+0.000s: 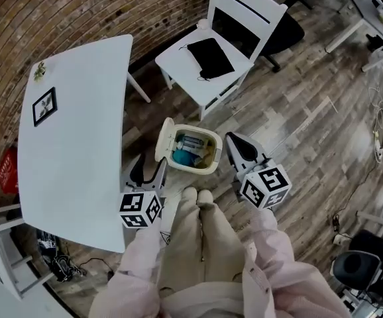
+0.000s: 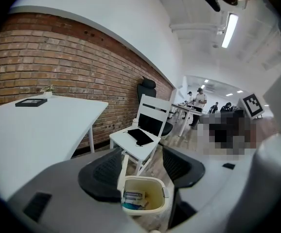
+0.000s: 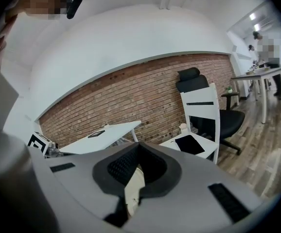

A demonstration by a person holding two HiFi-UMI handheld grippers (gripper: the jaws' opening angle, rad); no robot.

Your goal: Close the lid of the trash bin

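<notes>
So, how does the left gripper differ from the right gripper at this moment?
The left gripper has its jaws apart, while the right gripper has them together at the tips. The left gripper is on the side of the trash bin where the raised lid stands, and the right gripper is on the opposite side. Both hold nothing and are close to the open bin.

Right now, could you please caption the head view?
Left gripper and right gripper flank the open trash bin, its lid raised, beside a white table.
</notes>
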